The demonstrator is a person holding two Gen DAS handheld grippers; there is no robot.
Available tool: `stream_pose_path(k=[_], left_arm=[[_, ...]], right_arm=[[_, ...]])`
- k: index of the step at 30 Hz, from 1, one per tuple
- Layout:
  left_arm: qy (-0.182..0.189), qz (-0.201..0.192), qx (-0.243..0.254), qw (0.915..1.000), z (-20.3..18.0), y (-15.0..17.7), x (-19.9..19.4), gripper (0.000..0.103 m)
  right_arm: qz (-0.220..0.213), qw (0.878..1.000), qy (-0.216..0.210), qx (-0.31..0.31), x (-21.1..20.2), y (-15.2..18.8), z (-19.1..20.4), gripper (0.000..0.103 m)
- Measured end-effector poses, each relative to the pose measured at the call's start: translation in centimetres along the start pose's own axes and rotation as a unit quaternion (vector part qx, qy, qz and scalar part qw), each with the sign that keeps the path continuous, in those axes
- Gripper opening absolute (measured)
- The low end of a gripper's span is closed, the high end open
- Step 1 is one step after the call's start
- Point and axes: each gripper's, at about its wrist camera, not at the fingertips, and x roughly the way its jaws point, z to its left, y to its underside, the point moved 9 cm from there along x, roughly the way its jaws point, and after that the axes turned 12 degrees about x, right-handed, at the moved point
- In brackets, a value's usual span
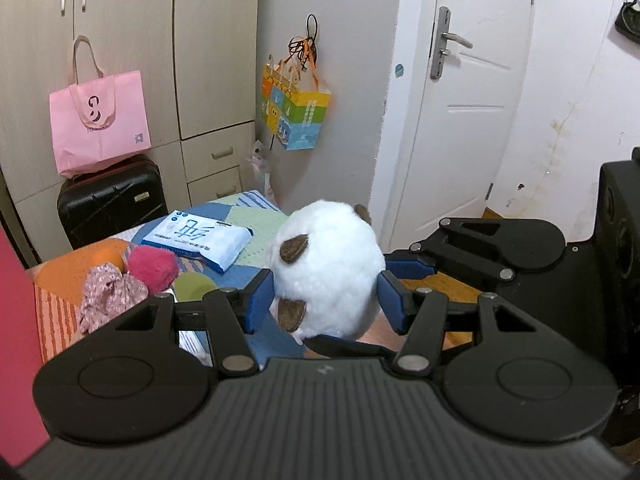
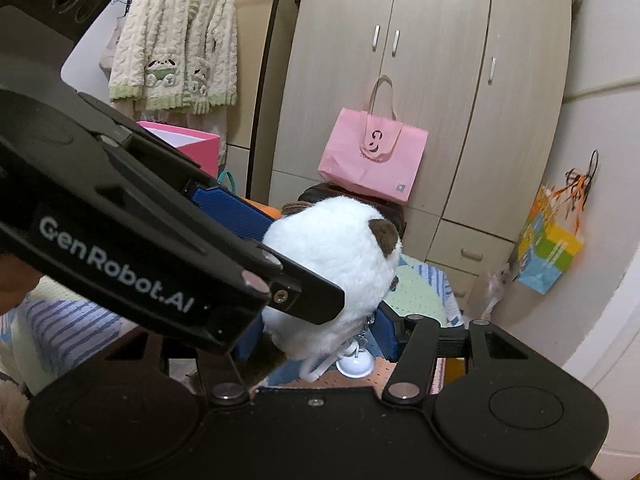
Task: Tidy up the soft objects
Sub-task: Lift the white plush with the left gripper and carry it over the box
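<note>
Through your left wrist camera, your left hand-held gripper (image 1: 326,294) is clenched on the white plush toy (image 1: 326,272): both blue pads (image 1: 260,300) press into its fur from either side. The plush is round, with brown patches, and sits squarely between the fingers, raised above the bed (image 1: 248,224). Your right hand-held gripper (image 1: 400,268) comes in from the right of the plush, and one of its blue pads touches the toy's far right side. Beyond and to the left of your left gripper, a wet-wipes pack (image 1: 198,240) lies on the patchwork bed cover; nearer on the left are a magenta fluffy ball (image 1: 154,266), a pink floral cloth (image 1: 110,294) and a green round thing (image 1: 196,286). Farther left, a pink tote bag (image 1: 100,120) stands on a black suitcase (image 1: 112,200). A colourful paper bag (image 1: 296,114) hangs on the wall ahead, and a white door (image 1: 464,100) is to the right.

Through your right wrist camera, your right hand-held gripper (image 2: 320,320) grasps the same white plush toy (image 2: 340,264), held between its blue pads (image 2: 384,332). Your left hand-held gripper (image 2: 256,236) crosses in from the upper left, its blue pad lying against the plush's left side. Just below the plush, a small white cup-like piece (image 2: 356,364) dangles; what it is you cannot tell. Ahead stands the wardrobe (image 2: 440,80) with the pink tote bag (image 2: 374,156) in front, and a fluffy cream cardigan (image 2: 176,40) hangs to the upper left.
</note>
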Motion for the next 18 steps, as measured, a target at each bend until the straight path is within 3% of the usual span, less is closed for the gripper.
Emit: stream_pose_path(k=[5, 10, 18], left_arm=[[0.019, 0.045, -0.041, 0.9980, -0.4, 0.6, -1.8, 0.055], [0.014, 0.053, -0.039, 0.9977, -0.6, 1.3, -4.3, 0.055], [0.033, 0.088, -0.094, 0.9911, 0.9, 3.9, -8.4, 0.059]], right_arm=[[0.024, 1.000, -0.002, -0.010, -1.9, -0.4, 1.5, 0.062], [0.044, 0.999, -0.010, -0.030, -3.2, -0.3, 3.6, 0.062], [0.099, 0.993, -0.066, -0.017, -4.3, -0.6, 7.5, 0.062]])
